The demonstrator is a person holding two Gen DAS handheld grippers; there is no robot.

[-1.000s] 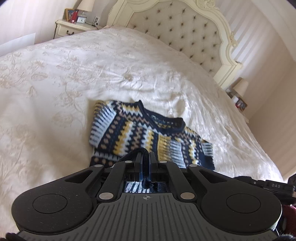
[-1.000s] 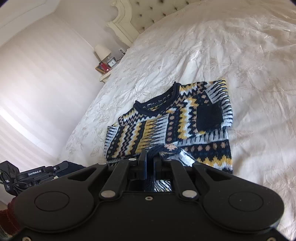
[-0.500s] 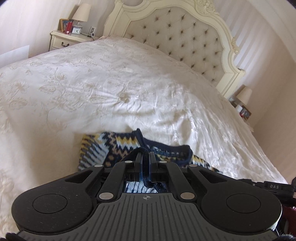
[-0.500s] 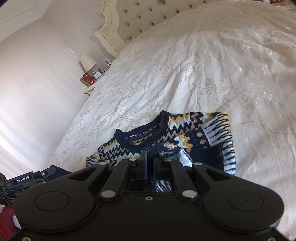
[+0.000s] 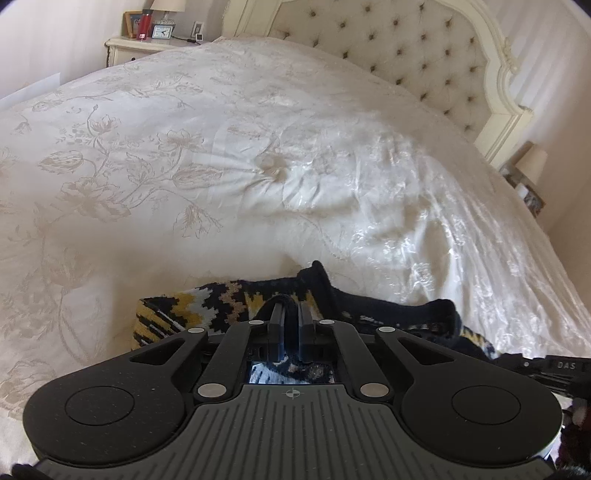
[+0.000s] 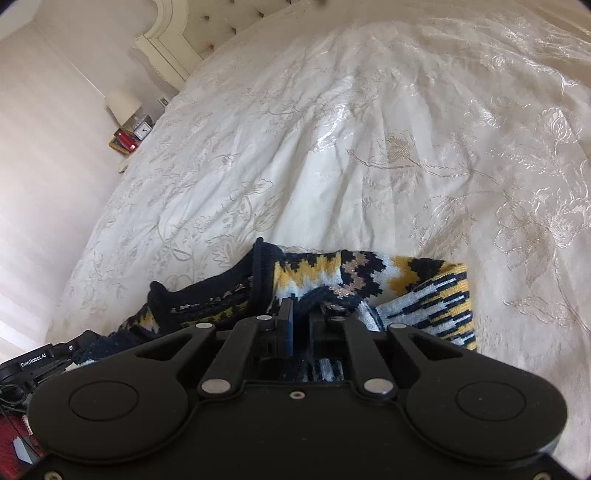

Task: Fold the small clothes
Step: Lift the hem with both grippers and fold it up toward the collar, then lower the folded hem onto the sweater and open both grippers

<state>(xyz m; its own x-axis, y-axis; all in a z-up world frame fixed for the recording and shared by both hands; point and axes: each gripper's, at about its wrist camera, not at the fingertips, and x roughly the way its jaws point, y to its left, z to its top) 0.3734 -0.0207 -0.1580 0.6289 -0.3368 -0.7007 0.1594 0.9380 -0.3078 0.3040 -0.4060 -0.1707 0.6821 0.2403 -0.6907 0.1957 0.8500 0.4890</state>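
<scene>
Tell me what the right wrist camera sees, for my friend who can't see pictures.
The right gripper is pinching a fold of a small navy, yellow and white patterned sweater that lies on a cream flowered bedspread. Far off at the left there is a lamp beside a padded headboard.

Light: you've got soft daylight, bright across the bedspread (image 5: pixel 295 155).
Glare: your right view shows sheen on the bedspread's (image 6: pixel 424 122) folds above the sweater (image 6: pixel 369 280).
Shadow: a dim patch lies just left of the sweater (image 5: pixel 207 306) in your left view.
Distortion: the headboard (image 5: pixel 424 55) bows; corners go dark.
Focus: sharp mid-frame, softer beside the headboard.
</scene>
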